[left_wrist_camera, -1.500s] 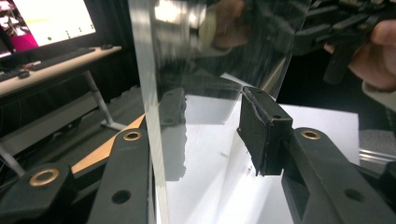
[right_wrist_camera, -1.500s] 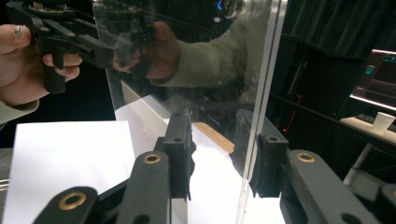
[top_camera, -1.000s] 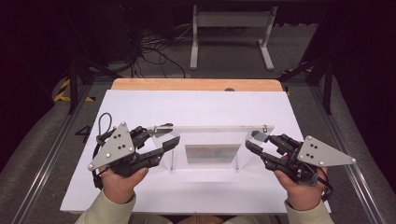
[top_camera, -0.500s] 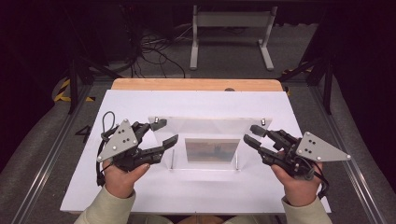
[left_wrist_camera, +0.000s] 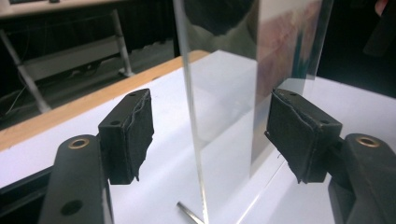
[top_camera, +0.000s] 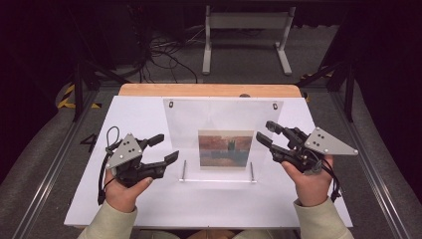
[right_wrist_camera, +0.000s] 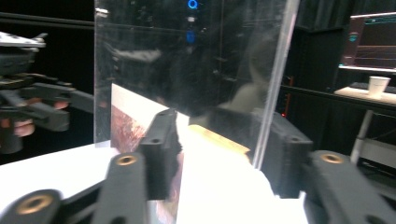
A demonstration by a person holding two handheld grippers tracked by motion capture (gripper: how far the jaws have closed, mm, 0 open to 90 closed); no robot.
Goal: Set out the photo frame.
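Clear upright acrylic picture stand [top_camera: 223, 134] stood between both grippers, long axis left-right; left gripper [top_camera: 163, 150] and right gripper [top_camera: 265, 133], just opening, straddled its side edges unclamped.

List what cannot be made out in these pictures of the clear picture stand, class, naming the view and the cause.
- Picture's subject: high view, too small.
- Same picture: left gripper view, washed out by glare on the clear stand.
- Far jaw of the right hand-held gripper: right gripper view, blurred behind the panel.
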